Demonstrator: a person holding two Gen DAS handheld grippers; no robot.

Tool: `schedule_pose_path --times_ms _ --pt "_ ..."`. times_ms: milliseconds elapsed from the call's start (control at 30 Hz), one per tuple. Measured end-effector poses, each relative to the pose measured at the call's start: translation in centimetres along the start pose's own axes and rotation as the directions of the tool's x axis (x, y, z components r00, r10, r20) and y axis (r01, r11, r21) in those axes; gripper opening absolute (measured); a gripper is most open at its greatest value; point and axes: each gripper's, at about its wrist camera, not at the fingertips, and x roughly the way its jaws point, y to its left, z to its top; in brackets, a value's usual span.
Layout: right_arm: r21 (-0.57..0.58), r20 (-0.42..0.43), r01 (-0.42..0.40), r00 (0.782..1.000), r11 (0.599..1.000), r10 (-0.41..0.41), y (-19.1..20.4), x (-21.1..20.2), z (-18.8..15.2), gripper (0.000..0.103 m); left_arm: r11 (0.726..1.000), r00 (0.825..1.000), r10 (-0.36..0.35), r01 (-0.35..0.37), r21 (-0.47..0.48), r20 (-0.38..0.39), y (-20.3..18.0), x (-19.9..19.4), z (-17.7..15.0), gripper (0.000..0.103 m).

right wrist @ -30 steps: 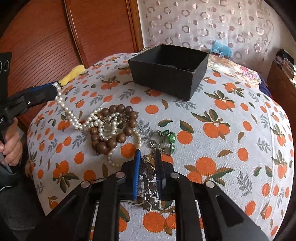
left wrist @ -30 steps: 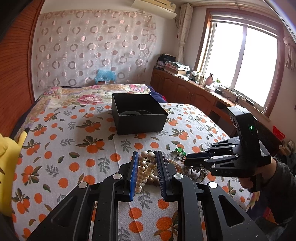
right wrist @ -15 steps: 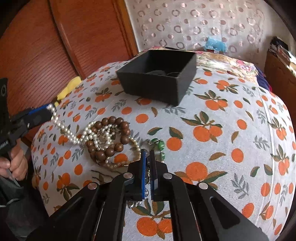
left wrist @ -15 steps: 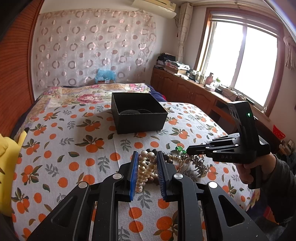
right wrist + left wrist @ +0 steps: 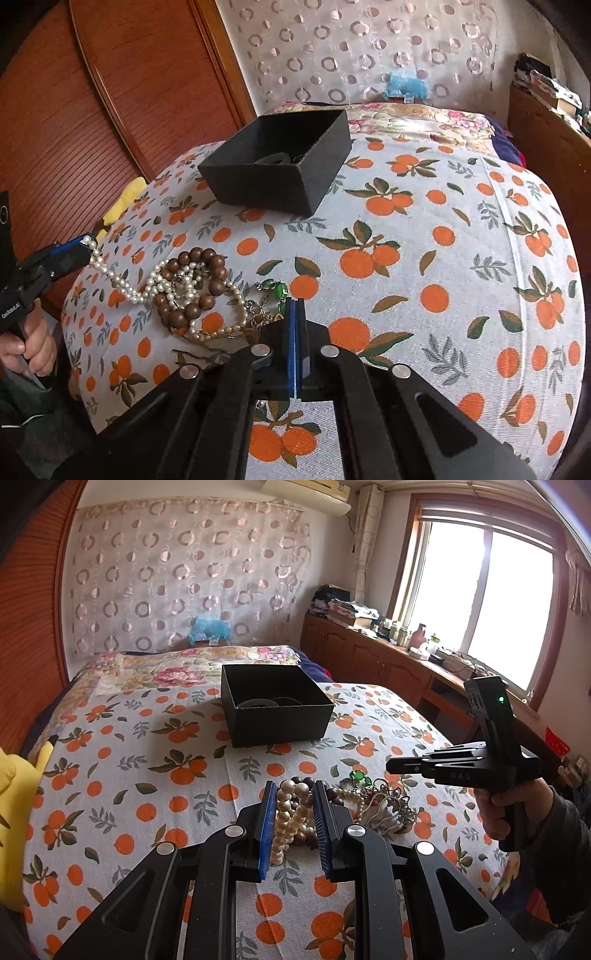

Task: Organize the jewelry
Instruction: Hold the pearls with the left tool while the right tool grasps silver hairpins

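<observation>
My left gripper (image 5: 293,788) is shut on a pearl necklace (image 5: 291,812), whose strand trails from its tip (image 5: 86,242) down to a jewelry pile. The pile holds the pearls (image 5: 122,284), a brown wooden bead bracelet (image 5: 207,280), a green bead piece (image 5: 275,288) and a tangled metal piece (image 5: 388,805). My right gripper (image 5: 297,302) hovers just right of the pile with its jaws pressed together and nothing seen between them. In the left wrist view the right gripper (image 5: 389,766) hangs above the metal piece. An open black box (image 5: 277,716) with dark round items inside stands farther back on the bed.
The bed wears an orange-print cover (image 5: 147,775), with a folded floral quilt (image 5: 166,668) at its far end. A yellow cushion (image 5: 11,812) lies at the left edge by the wooden wardrobe (image 5: 92,110). Low cabinets (image 5: 369,657) run under the window.
The right gripper's jaws went from slightly apart over the metal piece to pressed together, and it lifted and shifted away from the pile. The left gripper stayed still with the pearls.
</observation>
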Motion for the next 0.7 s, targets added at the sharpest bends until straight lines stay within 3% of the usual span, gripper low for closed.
schedule_pose_path --times_ms 200,500,700 --pt "-0.033 0.017 0.011 1.000 0.999 -0.011 1.0 -0.5 0.3 0.002 1.000 1.000 -0.003 0.003 0.005 -0.001 -0.1 0.0 -0.2 0.018" --pt "-0.047 -0.025 0.019 0.999 0.999 -0.020 1.6 1.0 0.1 0.002 1.000 1.000 -0.002 0.002 0.004 -0.002 -0.1 0.1 -0.1 0.018" --pt "-0.054 -0.028 0.021 0.999 0.998 -0.022 1.6 1.1 0.1 0.010 1.000 1.000 -0.004 0.004 0.005 -0.003 -0.1 0.2 0.2 0.018"
